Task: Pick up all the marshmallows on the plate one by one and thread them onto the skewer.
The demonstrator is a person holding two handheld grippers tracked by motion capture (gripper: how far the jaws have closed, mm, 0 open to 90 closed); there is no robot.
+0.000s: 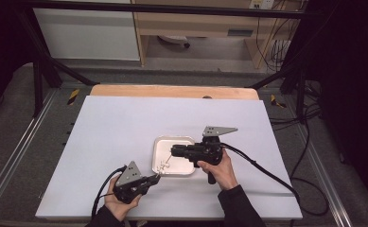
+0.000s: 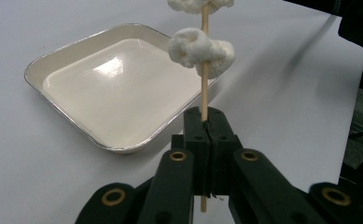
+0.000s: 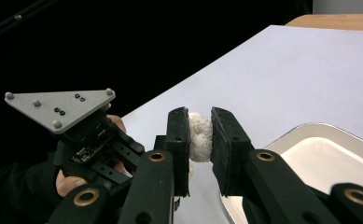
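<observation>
The left gripper (image 2: pixel 205 125) had its jaws clamped together on a thin wooden skewer (image 2: pixel 204 88), which stood upright between them with its lower end poking out below the pads. Two white puffy pieces were threaded on the stick: one lump (image 2: pixel 201 50) partway up and another (image 2: pixel 198 4) at the top edge of the left gripper view. Behind and to the side lay a shallow foil tray (image 2: pixel 53 60) with a glossy cream-coloured inside, resting flat on the white bench (image 2: pixel 39 186). In the high view the left gripper (image 1: pixel 154 179) sat near the front edge of the bench, just off the tray's (image 1: pixel 159 141) near corner, while the right gripper (image 1: pixel 173 151) reached over the tray. The right gripper (image 3: pixel 199 135) had its jaws pressed on a white puffy piece (image 3: pixel 199 135), held between the pads above the bench beside the tray's rim (image 3: pixel 310 128).
</observation>
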